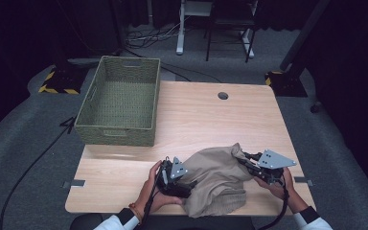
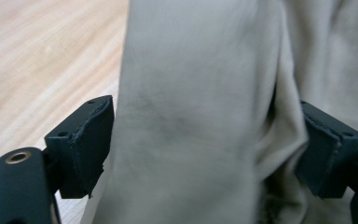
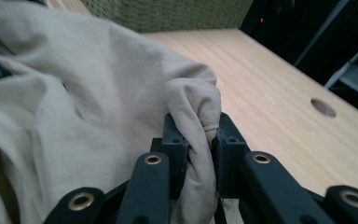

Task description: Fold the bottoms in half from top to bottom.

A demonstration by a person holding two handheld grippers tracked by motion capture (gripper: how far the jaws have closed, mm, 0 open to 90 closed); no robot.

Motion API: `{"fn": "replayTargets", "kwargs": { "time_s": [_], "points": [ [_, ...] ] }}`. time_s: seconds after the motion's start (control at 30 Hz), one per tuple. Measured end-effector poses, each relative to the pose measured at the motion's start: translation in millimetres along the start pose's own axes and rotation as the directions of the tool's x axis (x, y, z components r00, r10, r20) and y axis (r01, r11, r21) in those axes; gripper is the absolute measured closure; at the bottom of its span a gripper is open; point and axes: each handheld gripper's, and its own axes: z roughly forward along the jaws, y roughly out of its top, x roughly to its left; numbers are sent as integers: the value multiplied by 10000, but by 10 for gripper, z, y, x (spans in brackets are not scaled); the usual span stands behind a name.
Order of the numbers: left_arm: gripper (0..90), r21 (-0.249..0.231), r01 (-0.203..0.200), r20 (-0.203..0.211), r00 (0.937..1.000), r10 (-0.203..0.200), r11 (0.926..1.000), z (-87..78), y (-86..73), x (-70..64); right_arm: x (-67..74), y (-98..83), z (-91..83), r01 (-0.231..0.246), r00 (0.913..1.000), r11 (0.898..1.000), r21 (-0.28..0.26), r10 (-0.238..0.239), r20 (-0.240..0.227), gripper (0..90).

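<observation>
The beige cloth (image 1: 218, 179) lies bunched at the table's (image 1: 196, 120) near edge, between both hands. The right gripper (image 3: 200, 140) pinches a fold at its right end. The left gripper (image 2: 205, 144) stands wide open around a hanging fold without squeezing it, the woven basket (image 1: 120, 103) being well off to the far left.

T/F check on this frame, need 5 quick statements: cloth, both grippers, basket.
1. The right gripper has its fingers closed on a bunched fold of the beige cloth. True.
2. The left gripper is clamped tight on the cloth. False: its fingers stand wide apart, with cloth hanging between them.
3. The woven basket holds the cloth. False: the cloth lies on the table near the front edge, and the basket looks empty.
4. The basket sits at the table's far left corner. True.
5. The cloth is folded flat. False: it is crumpled and heaped between the two grippers.
</observation>
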Motion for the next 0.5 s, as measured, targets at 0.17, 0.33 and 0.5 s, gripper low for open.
{"fn": "replayTargets", "kwargs": {
  "time_s": [0.17,0.33,0.5],
  "points": [
    [281,424,169,-121,9998,-164,9990,77,-30,94,-18,66,-96,87,9999,9987,-497,-92,-114,781],
    [738,-137,-127,-856,9963,115,9998,22,0,154,-3,106,-186,221,9989,9966,-791,-254,-406,781],
    [808,-354,-366,-1412,9895,313,9987,24,-45,156,309,125,-343,1489,9605,9845,-922,-1661,-2231,781]
  ]
}}
